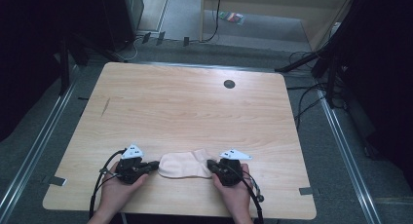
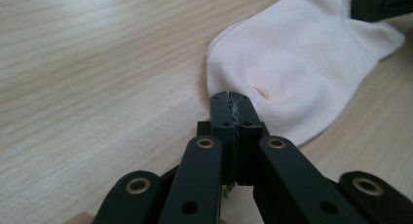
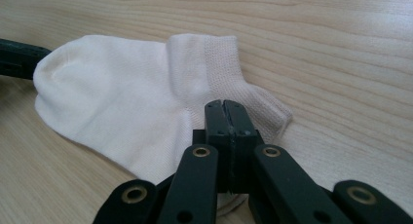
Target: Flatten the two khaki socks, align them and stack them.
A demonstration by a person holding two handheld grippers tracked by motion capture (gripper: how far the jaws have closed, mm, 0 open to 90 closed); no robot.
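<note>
Two tongs pinched onto sock (image 1: pixel 184 164), gripped edges hidden

In the left gripper view the sock (image 2: pixel 302 73) runs off the top edge. In the right gripper view the jaws cover its near edge. Upper centre of the high view, small coloured items (image 1: pixel 233 17) on the floor are too small to identify.

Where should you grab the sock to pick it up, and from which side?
Best at its two ends, coming in low from each side. The sock lies flat and limp on the table, so one middle pinch would let it droop. The left tool is shut at the rounded toe edge; the right tool is shut at the heel, beside the ribbed cuff.
</note>
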